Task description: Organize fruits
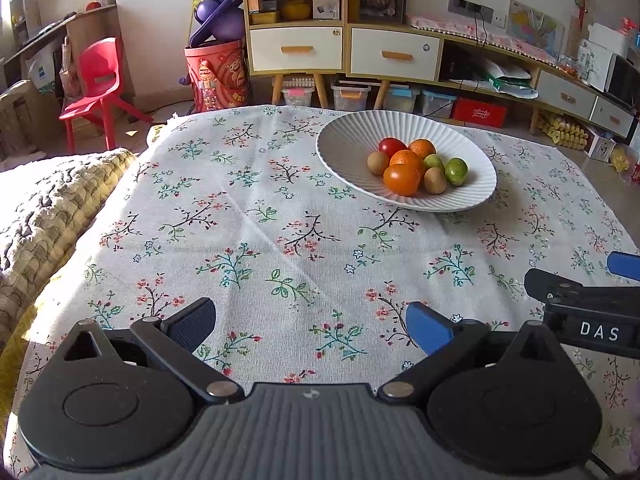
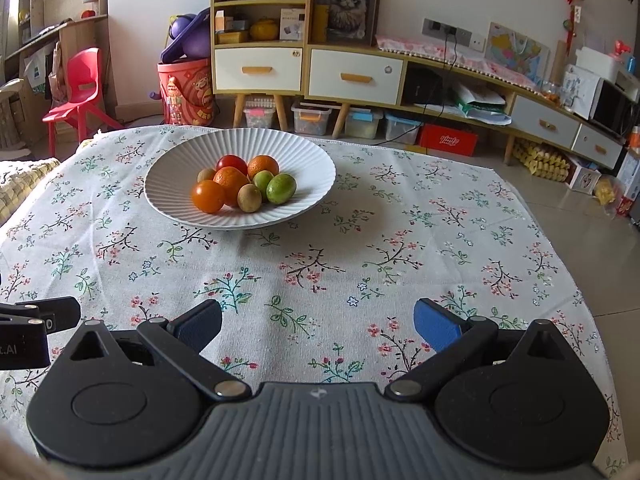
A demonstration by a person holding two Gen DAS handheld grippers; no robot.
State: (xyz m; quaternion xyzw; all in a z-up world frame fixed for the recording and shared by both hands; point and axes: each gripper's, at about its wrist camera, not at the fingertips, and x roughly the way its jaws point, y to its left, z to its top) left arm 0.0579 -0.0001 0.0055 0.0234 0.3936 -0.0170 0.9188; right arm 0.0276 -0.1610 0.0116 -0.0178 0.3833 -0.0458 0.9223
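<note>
The right gripper [image 2: 318,326] hangs low over the floral tablecloth [image 2: 360,248], its jaws wide apart and holding nothing. Farther on the cloth stands a white ribbed plate [image 2: 304,160] with a heap of fruit: oranges [image 2: 230,180], a red tomato [image 2: 232,163], two limes [image 2: 281,189] and kiwis [image 2: 249,198]. The left gripper [image 2: 52,316] shows at the left edge.
</note>
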